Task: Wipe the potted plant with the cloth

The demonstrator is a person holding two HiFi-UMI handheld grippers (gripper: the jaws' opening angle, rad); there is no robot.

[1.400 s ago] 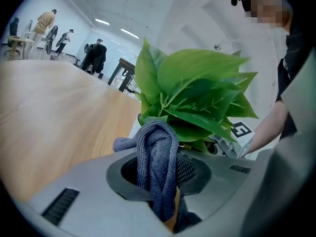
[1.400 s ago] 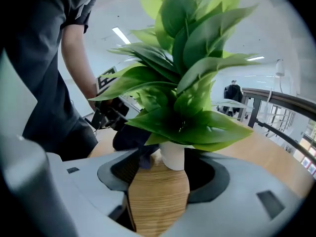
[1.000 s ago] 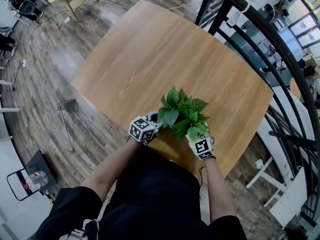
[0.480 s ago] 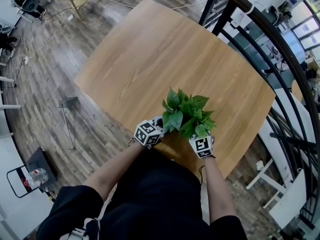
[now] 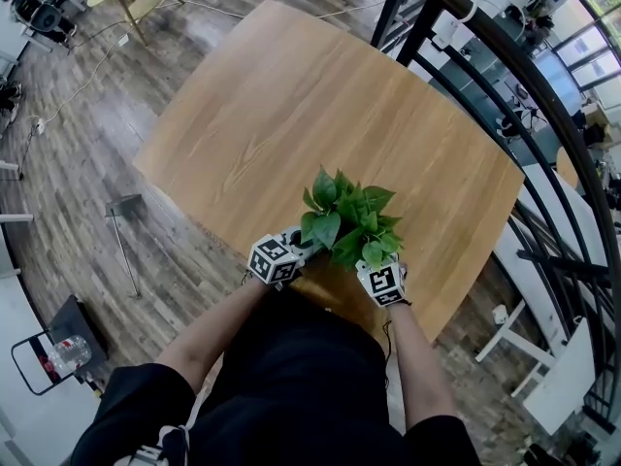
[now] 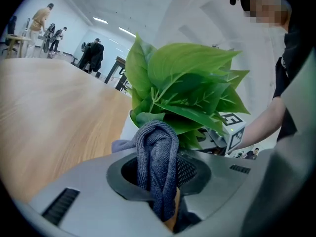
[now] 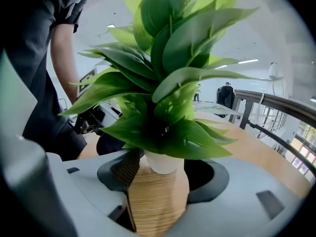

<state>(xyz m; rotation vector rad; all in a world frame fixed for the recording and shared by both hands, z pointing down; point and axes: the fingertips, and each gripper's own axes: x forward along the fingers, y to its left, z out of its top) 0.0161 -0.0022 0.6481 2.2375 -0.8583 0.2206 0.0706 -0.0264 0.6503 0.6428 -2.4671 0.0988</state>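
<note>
Left gripper [image 6: 160, 181] is clamping a bunched grey cloth [image 6: 157, 152] tight between its jaws. The fold is poking out toward the potted plant [image 5: 347, 223], which is standing near the close edge of the bench [image 5: 291, 105], between the two grippers. Right gripper [image 7: 159, 191] is sitting with its jaws spread and holding nothing, with the plant's white pot [image 7: 163, 161] standing in the gap just ahead of them; at most it is bracing the pot, not visibly pinching it. To wipe well, the person should be steadying the pot from the right while drawing the cloth lightly along one leaf at a time, stem toward tip. Hard sideways pressure is likely to be tipping so small a pot or creasing the leaves [image 6: 192, 83]. Foliage is covering the pot completely in the head view. No view is showing clearly whether the cloth is touching a leaf yet, or whether the right pads are meeting the pot.
</note>
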